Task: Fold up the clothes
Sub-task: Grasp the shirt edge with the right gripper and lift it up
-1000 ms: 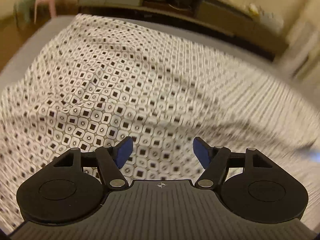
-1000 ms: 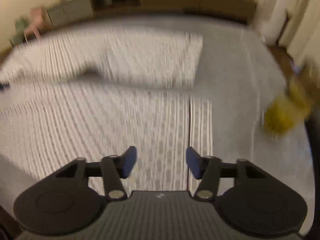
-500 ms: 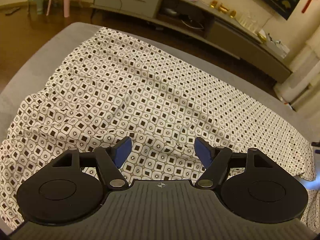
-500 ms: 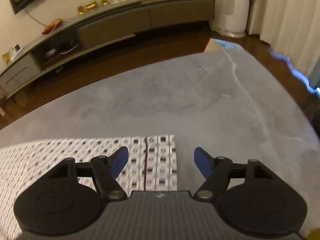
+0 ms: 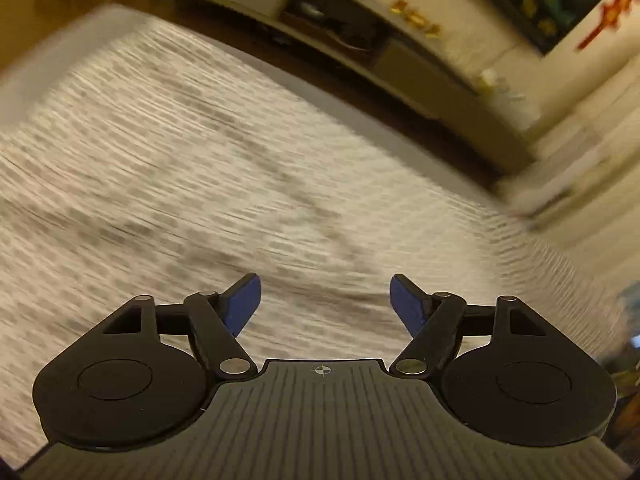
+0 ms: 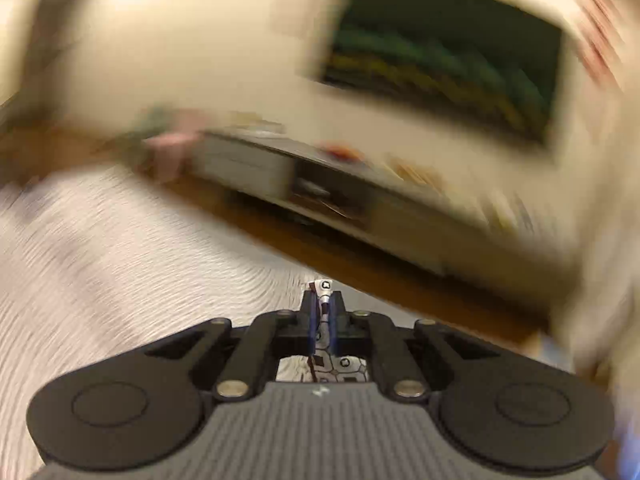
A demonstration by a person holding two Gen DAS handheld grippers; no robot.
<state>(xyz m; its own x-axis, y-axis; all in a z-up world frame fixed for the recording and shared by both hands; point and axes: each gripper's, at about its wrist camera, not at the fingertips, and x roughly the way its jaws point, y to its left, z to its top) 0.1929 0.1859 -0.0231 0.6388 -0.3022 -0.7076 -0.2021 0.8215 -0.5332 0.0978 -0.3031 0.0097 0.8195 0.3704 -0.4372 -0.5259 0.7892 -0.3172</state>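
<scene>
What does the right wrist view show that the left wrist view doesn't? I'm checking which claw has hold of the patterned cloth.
Only the right wrist view shows a grip: the right claw is shut on an edge of the patterned cloth. Only the left wrist view shows the left claw, open and empty above the spread cloth. Both views share the cloth, the low TV cabinet and the dark wall picture, all motion-blurred.
</scene>
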